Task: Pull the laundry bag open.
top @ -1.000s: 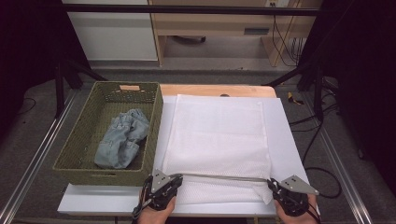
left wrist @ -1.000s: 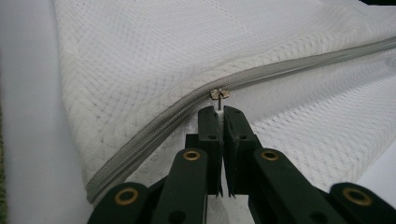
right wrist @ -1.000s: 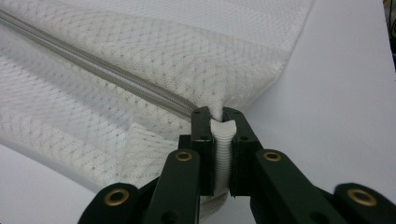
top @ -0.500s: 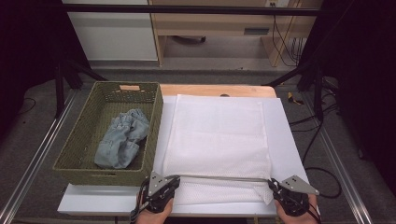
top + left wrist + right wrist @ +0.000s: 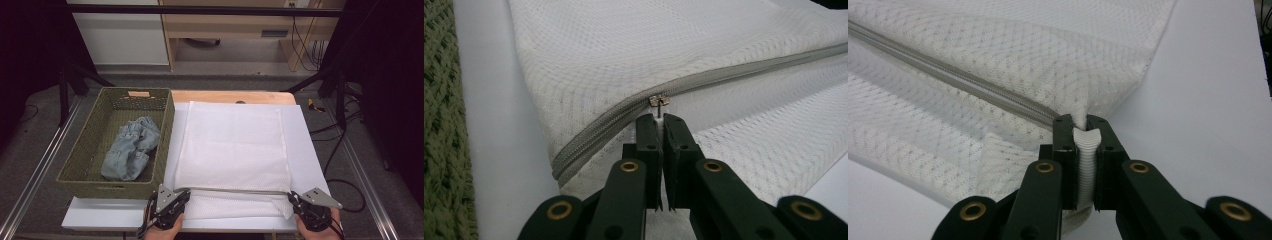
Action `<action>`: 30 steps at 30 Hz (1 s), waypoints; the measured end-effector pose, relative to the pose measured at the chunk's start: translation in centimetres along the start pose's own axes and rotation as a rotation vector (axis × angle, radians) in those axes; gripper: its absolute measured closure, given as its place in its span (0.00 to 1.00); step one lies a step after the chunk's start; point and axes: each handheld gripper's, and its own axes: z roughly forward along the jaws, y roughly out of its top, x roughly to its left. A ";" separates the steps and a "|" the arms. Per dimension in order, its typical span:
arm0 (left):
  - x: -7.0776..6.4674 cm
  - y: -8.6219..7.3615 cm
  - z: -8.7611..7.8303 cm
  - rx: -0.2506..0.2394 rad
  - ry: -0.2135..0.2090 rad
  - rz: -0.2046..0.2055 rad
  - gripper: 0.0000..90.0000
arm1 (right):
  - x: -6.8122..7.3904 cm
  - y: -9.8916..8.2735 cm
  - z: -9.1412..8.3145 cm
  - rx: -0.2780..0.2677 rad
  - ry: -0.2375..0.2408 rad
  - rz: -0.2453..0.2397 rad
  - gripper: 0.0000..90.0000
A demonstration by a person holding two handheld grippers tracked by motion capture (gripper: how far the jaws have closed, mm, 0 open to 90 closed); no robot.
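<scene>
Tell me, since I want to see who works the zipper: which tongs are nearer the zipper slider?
Left. The left tongs are shut on the pull just below the zipper slider; the right tongs clamp the mesh bag at the zipper's far end.

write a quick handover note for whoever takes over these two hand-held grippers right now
Left hand-held gripper: shut on the zipper pull of the white mesh bag, at the zip's left end.
Right hand-held gripper: shut on the bag's right corner, holding the zip taut.
Denim garment lies in the green basket, left of the bag.
Done: both grips set. Probably left: run the zip, load the garment.
</scene>
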 end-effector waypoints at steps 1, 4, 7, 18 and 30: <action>0.0 0.0 0.0 0.000 0.003 0.002 0.96 | 0.0 0.0 0.0 0.003 0.000 0.002 0.93; 0.0 -0.1 -0.1 -0.003 0.002 0.002 0.96 | 0.0 0.0 0.0 0.004 0.001 0.006 0.93; 0.1 -0.2 -0.1 -0.005 0.007 -0.001 0.96 | 0.0 0.0 0.0 0.005 -0.001 0.003 0.93; 0.5 -0.6 -0.5 -0.013 0.019 -0.008 0.96 | -0.1 0.0 0.1 0.014 -0.005 0.004 0.93; 0.9 -0.8 -0.9 -0.018 0.038 -0.008 0.96 | 0.0 -0.1 0.1 0.021 -0.007 0.007 0.93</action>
